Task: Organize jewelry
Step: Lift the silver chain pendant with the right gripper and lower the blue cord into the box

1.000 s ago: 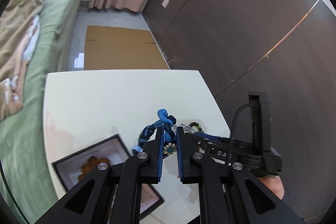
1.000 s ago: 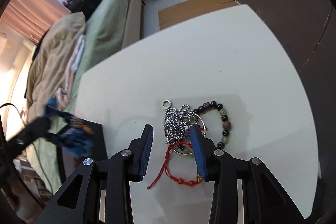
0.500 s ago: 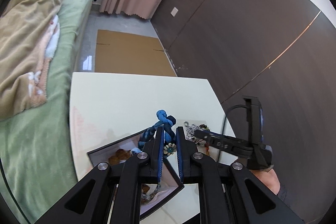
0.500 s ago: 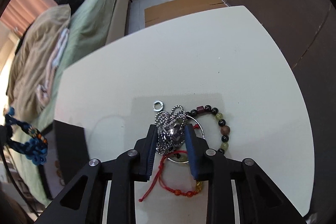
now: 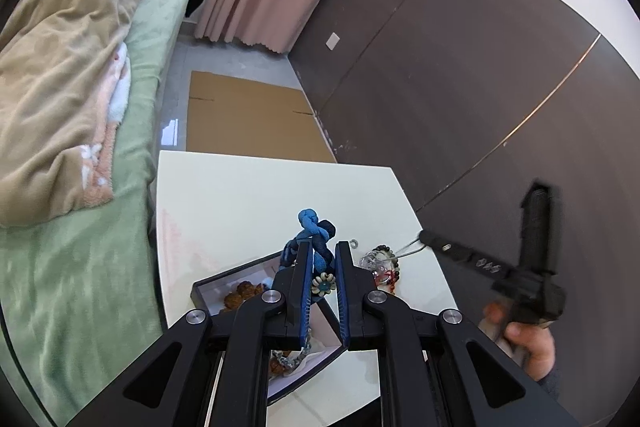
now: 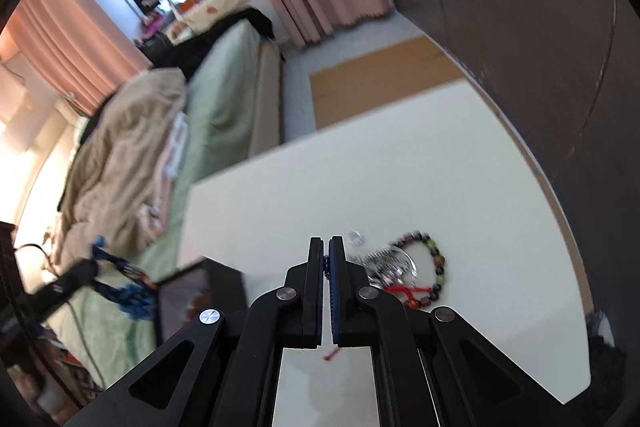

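My left gripper (image 5: 320,247) is shut on a blue braided cord (image 5: 314,227) with a flower bead, held above the black-framed jewelry box (image 5: 240,268). Brown beads (image 5: 240,297) lie in the box. My right gripper (image 6: 326,241) is shut on a strand of the silver chain (image 6: 382,261) and is raised above the table. In the left wrist view a thin silver strand (image 5: 410,250) runs from the pile up to the right gripper's (image 5: 426,238) tip. A bead bracelet (image 6: 434,265), a red cord bracelet (image 6: 408,291) and a small ring (image 6: 355,237) lie on the table.
The white table (image 5: 240,195) ends at a dark wall (image 5: 480,107) on the right. A bed with green sheet (image 5: 80,267) and tan blanket runs along its left side. Flat cardboard (image 5: 248,119) lies on the floor beyond. A hand (image 5: 524,343) holds the right gripper.
The right gripper closed on the silver chain and rose off the table with a strand. The left gripper carried the blue cord over to the box.
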`<state>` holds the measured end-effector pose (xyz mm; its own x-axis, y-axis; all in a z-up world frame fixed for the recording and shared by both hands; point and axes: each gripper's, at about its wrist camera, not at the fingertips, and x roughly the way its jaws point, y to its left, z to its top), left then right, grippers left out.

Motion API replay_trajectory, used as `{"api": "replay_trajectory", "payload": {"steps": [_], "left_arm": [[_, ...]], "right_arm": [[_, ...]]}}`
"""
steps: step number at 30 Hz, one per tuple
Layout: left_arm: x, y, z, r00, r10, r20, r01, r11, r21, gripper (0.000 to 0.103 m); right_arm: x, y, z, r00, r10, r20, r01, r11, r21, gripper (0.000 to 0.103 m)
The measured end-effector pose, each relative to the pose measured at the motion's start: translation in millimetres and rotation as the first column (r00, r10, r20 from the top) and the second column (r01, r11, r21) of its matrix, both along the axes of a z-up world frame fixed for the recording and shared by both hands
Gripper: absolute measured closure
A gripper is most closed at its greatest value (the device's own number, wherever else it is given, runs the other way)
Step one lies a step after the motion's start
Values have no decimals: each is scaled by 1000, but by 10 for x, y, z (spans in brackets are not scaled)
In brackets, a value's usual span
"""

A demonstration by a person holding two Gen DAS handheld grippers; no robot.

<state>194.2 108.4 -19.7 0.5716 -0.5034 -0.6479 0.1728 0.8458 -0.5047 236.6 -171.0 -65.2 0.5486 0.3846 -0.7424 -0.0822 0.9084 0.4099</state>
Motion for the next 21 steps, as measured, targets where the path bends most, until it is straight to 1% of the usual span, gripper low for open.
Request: {"api": "replay_trajectory", "payload": {"steps": [4,8,9,10,12,13,14,19,21], "left_arm": [[-39,64,36,1000,12,10,-12,1000,-3,92],[-67,117,70,1000,24,16,-23,1000,-12,92],[-73,131,80,999,26,18,-26,1000,-16,92],[-81,145,93,999,29,22,-29,999,-20,92],[-96,168,115,999,34,29,-33,999,-24,92],[-107,182,127,999,37,32,-36,999,-27,92],[-115,198,138,999,39,35,-38,999,-29,92],[-146,273,183,997,57,46,-55,998,-42,92],[-155,301,196,997,62,49,-60,997,-47,92]], "right_arm": [[-85,42,362,997,10,79,-12,1000,27,99],[-180,81,836,986,21,166,-27,999,35,99],[-216,104,1011,980,27,198,-35,999,34,99],[-236,117,1103,976,31,215,-39,999,33,99],[-294,174,1400,963,45,265,-56,998,34,99],[-312,197,1481,959,50,279,-61,998,34,99],[-346,239,1634,951,57,305,-69,997,30,99],[-466,406,2076,919,87,384,-102,995,20,99],[-520,510,2274,901,96,422,-108,994,6,99]]}}
